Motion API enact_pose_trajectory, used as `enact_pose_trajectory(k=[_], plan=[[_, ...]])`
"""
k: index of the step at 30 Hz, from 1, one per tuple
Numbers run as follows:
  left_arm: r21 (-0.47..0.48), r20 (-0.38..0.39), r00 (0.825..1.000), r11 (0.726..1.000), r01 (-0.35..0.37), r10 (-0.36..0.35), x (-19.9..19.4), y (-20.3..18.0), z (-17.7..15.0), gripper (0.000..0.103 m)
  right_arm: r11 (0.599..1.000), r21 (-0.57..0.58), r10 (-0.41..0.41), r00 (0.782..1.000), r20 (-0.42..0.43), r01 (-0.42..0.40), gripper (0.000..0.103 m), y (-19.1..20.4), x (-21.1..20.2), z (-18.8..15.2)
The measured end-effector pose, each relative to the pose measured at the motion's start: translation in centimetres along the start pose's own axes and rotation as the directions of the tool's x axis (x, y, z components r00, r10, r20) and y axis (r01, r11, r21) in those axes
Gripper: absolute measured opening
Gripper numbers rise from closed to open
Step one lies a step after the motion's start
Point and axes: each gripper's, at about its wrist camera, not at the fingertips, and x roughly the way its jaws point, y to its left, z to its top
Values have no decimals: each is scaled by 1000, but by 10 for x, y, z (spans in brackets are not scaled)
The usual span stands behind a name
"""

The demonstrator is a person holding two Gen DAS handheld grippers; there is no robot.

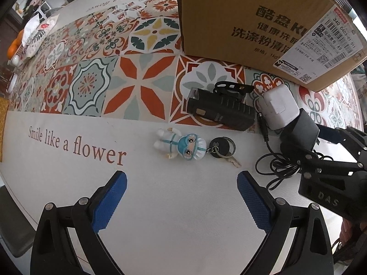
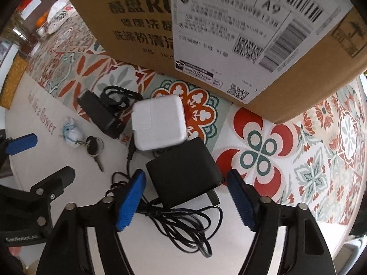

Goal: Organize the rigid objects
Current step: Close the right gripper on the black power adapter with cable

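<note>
A white and blue doll keychain (image 1: 181, 145) with a key (image 1: 232, 160) lies on the table just ahead of my open, empty left gripper (image 1: 181, 183). Behind it lie a black flashlight-like block (image 1: 220, 110) and a white charger (image 1: 278, 107). In the right wrist view my right gripper (image 2: 185, 183) is open with its blue pads either side of a black power adapter (image 2: 183, 171), whose cable (image 2: 183, 224) coils beneath. The white charger (image 2: 158, 122) leans against the adapter. The keychain (image 2: 73, 131) shows at left.
A large cardboard box (image 1: 252, 23) stands at the back right; it also fills the top of the right wrist view (image 2: 206, 34). A patterned tablecloth (image 1: 91, 80) covers the table. A bag and oranges (image 1: 13, 45) sit at the far left.
</note>
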Motion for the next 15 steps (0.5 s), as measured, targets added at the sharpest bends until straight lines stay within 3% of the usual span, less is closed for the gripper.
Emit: enact_pose_trajectory(k=[15], plan=[[43, 29, 998, 997, 60, -61, -5, 12, -2, 98, 995, 99, 7, 999, 34, -10, 61, -4, -13, -14]])
